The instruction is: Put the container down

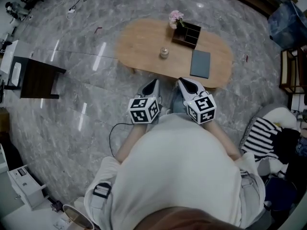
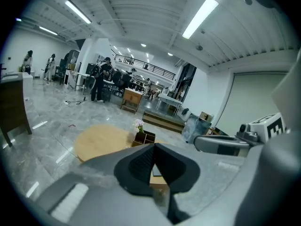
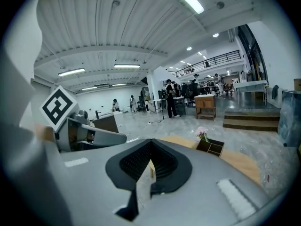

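Note:
A small glass jar [image 1: 164, 52], the only container-like thing standing alone, sits near the middle of the oval wooden table [image 1: 139, 47]. My left gripper [image 1: 153, 82] and right gripper [image 1: 183, 81] hang side by side, close to my body, just short of the table's near edge. Both are apart from the jar. In the left gripper view the dark pads [image 2: 141, 161] meet with nothing between them. In the right gripper view the pads [image 3: 162, 161] also touch at the tip, and nothing is held.
A dark compartment box [image 1: 188, 34] with pink flowers [image 1: 176, 18] stands at the table's far side, and a grey-blue pad [image 1: 200, 63] lies at its right end. A dark side table [image 1: 36, 78] stands left. Striped cloth [image 1: 261, 135] lies right; a cable [image 1: 115, 133] runs over the floor.

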### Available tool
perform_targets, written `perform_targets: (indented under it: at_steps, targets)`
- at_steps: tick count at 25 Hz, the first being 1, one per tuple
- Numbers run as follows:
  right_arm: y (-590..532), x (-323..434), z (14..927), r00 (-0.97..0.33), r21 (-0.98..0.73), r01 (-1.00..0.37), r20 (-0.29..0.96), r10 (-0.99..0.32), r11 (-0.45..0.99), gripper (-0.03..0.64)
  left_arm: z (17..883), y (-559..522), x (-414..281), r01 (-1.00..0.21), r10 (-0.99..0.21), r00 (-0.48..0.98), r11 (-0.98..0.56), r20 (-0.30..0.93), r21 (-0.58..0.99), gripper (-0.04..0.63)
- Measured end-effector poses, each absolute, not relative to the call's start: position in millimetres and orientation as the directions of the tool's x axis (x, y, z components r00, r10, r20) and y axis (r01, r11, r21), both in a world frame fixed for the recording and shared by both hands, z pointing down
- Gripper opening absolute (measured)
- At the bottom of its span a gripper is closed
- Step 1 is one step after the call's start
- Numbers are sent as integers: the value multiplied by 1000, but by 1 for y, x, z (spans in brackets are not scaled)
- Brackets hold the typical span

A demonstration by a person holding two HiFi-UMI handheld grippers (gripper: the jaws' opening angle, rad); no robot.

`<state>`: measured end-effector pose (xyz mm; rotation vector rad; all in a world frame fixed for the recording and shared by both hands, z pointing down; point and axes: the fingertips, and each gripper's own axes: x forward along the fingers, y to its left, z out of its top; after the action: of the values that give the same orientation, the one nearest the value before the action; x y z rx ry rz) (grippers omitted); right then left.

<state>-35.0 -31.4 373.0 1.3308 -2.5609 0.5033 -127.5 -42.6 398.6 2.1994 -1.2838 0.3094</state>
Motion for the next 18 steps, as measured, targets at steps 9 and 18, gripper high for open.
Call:
perform_targets:
  at_steps: [9,18]
  targets:
    - [-37,-35,365,-563,-164,-825,331,-757,541,-2,395,-49,-134,-861,-746,497,-359,443,361,2]
    - [-38,-40,367,-576,-177,-815,339,-744,551,-2,397,-51,-135,-861,-741,497,-354,452,365,2]
